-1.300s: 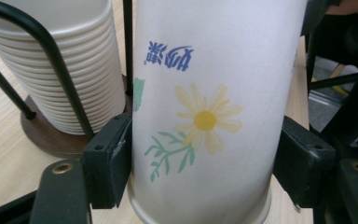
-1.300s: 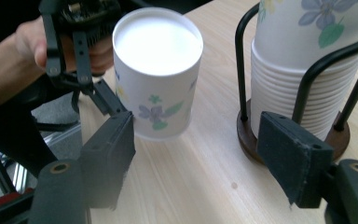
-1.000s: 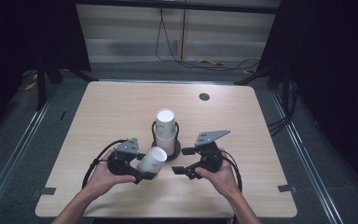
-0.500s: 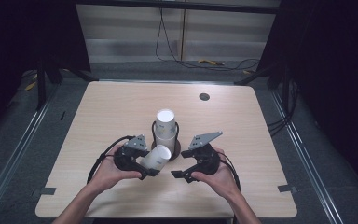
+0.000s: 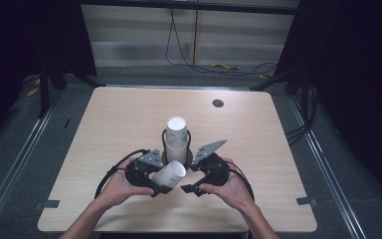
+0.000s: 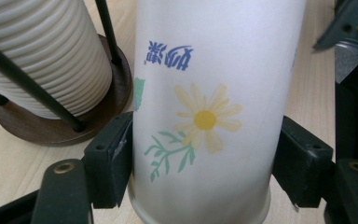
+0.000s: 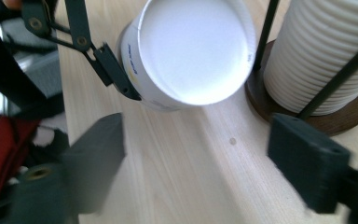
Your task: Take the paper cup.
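Wooden table (image 5: 288, 164), cup held near its front edge.

Paper cup (image 5: 170, 174) was clamped by the left gripper (image 5: 165, 180), tilted just before the cup stack (image 5: 176, 133); the right gripper (image 5: 191, 177), jaws just widened and empty, had been drawn nearer, suggesting a handover; a printed daisy (image 6: 205, 119) was seen in the left gripper view, the cup's white base in the right gripper view.

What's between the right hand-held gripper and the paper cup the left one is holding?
Bare tabletop, as the right gripper view shows: the right hand-held gripper stands open, short of the paper cup.
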`<state>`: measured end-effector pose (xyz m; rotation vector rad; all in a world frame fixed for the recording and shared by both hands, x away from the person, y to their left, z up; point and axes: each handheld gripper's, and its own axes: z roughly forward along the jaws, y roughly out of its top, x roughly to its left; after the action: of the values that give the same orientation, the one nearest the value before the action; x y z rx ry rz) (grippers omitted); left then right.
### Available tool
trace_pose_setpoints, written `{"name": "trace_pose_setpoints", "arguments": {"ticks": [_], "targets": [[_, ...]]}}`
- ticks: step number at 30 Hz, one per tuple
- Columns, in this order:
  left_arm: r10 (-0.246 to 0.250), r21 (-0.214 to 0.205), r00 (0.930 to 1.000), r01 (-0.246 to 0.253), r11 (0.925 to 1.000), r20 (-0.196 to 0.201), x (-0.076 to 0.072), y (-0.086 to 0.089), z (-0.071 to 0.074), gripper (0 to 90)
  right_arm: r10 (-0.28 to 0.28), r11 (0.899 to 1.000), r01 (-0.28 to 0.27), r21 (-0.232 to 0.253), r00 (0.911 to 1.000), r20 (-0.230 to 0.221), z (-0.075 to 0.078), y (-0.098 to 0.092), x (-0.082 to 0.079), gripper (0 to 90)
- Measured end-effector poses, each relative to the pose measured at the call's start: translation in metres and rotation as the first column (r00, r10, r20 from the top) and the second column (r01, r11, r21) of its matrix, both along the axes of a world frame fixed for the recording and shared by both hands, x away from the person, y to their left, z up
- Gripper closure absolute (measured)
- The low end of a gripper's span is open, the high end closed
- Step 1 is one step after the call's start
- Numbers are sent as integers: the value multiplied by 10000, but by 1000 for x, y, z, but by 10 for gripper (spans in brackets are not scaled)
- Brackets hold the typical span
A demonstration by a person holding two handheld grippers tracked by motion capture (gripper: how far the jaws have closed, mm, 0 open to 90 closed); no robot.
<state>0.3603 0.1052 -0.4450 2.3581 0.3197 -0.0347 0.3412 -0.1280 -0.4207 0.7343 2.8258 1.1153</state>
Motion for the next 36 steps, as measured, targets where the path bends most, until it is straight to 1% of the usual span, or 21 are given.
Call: {"name": "trace_pose_setpoints", "arguments": {"ticks": [1,2,3,5,6,7,8,9,10,12,13,15,17,18,20,22,25,28,29,32,36], "targets": [[-148,157,9999,147,9998,56,-1,-1,0,297,-2,9998,5,-194,9999,161,-1,3,1,152],[-148,157,9999,147,9998,56,-1,-1,0,297,-2,9998,5,-194,9999,161,-1,3,1,152],[-138,304,9999,136,9994,65,-2,-2,-1,297,131,9997,-129,-187,9998,116,-1,4,1,139],[-204,318,9997,201,9993,109,-2,-3,-1,297,212,9988,-210,-445,9998,50,-2,5,2,142],[-165,360,9997,158,9992,188,-3,-3,-1,298,254,9984,-257,-501,9997,-69,-3,5,2,142],[-243,385,9996,236,9990,165,-3,-4,-1,298,284,9971,-295,-705,9995,-160,-4,6,2,143],[-243,385,9996,236,9990,165,-3,-4,-1,298,284,9971,-295,-705,9995,-160,-4,6,2,143],[-318,378,9994,313,9988,149,-3,-4,0,298,295,9946,-302,-996,9995,-84,-3,6,1,145],[-304,457,9994,298,9985,132,-4,-5,0,298,405,9954,-432,-856,9986,-329,-3,5,1,183],[-326,483,9993,318,9983,173,-4,-7,0,300,518,9940,-542,-949,9983,-278,-1,4,1,194],[-359,539,9992,349,9979,187,-5,-8,0,300,510,9947,-539,-876,9981,-358,-1,4,2,206],[-366,549,9990,353,9979,239,-5,-10,0,301,501,9946,-520,-895,9985,-242,0,4,2,210],[-609,779,9979,588,9952,241,-6,-13,-1,302,533,9934,-568,-998,9979,-372,0,6,2,207],[-609,779,9979,588,9952,241,-6,-13,-1,302,578,9924,-601,-1073,9980,-245,-1,7,2,205],[-618,867,9979,597,9944,215,-7,-15,-3,302,630,9898,-656,-1264,9977,-245,-2,9,2,209],[-636,1030,9977,608,9928,236,-8,-18,-6,302,644,9898,-676,-1253,9975,-294,-3,10,2,207],[-669,1049,9975,642,9924,220,-8,-19,-7,302,728,9868,-765,-1424,9969,-310,-2,10,2,193],[-912,998,9956,888,9910,204,-10,-19,-6,301,782,9852,-825,-1499,9963,-348,-2,10,1,193],[-928,974,9955,904,9911,203,-12,-20,-6,301,832,9825,-893,-1636,9956,-439,-2,10,0,197],[-926,1103,9951,883,9900,338,-13,-22,-7,301,872,9822,-954,-1617,9946,-571,-3,11,0,209],[-969,1192,9946,919,9886,366,-14,-23,-7,301,983,9810,-1064,-1622,9935,-568,-3,13,0,222]]}}
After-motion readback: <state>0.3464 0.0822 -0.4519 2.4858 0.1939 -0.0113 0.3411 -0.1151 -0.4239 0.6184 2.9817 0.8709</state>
